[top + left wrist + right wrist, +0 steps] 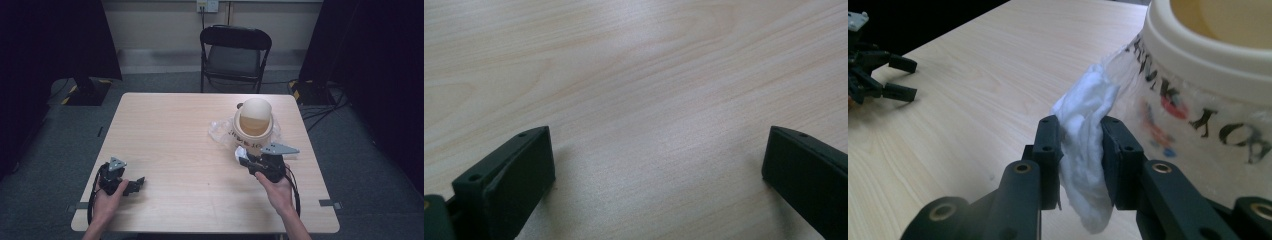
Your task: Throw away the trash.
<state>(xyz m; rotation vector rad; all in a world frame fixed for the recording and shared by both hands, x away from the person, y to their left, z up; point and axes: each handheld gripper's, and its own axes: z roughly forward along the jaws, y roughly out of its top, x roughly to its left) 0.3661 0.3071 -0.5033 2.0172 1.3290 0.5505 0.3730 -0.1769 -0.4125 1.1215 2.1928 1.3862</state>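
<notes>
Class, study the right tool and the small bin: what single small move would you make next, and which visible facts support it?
Probably lift the white wad over the bin's open top. The right tool is shut on the wad beside the bin's wall, below its rim. The left tool rests open on the table.

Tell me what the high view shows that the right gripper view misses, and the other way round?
High view alone: the folding chair behind the table, the floor, both forearms, and the bin's swing lid from above. Right gripper view alone: the right claw shut on the white plastic bag, and black lettering on the bag over the bin's side. Both share the wooden table, the cream bin and the left claw resting open.
</notes>
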